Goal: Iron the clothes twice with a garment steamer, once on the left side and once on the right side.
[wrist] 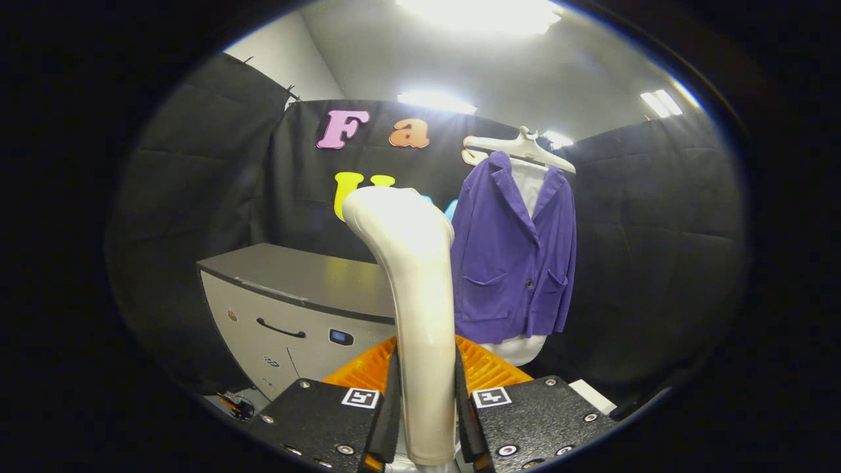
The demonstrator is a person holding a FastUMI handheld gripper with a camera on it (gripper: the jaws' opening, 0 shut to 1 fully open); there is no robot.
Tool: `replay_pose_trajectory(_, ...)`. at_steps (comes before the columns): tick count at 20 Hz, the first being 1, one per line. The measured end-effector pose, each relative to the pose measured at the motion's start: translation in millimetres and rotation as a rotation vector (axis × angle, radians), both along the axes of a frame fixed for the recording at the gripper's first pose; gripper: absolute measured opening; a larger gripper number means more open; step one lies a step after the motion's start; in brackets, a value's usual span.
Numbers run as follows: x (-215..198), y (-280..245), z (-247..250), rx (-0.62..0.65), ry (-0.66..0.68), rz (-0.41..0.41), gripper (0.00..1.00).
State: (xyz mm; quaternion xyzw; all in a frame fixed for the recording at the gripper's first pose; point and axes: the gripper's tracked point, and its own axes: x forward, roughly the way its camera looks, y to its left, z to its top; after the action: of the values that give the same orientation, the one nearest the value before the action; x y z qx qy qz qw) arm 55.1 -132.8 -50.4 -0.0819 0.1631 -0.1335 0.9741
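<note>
Upright between the fingers stands the garment steamer [420, 315], a pale cream handle that rises from the tongs [426, 420] and bends forward at its top. Both fingers press against its lower shaft, one on each side, so the tongs are clenched on it. Just behind the fingers lies an orange ribbed surface [489, 368], partly hidden by the steamer. Beyond the steamer's head and a little to the right hangs the purple jacket [512, 263], worn over a white shirt [529, 184] on a white hanger [519, 148] against the black booth wall; the jacket has two front pockets and hangs open at the collar, with the shirt's hem showing below it. The steamer's head is apart from the jacket, short of its left edge. To the left, beyond the fingers, stands a grey cabinet [295, 309] with a dark handle on its front and a flat top. Ceiling lights [479, 13] glow above.
</note>
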Motion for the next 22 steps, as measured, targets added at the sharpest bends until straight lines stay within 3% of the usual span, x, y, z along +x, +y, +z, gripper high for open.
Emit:
replay_pose_trajectory(8, -31, -34, 33, -0.026, -0.080, -0.059, 0.37)
replay_pose_trajectory(22, 56, -115, 97, -0.070, -0.212, -0.240, 0.37)
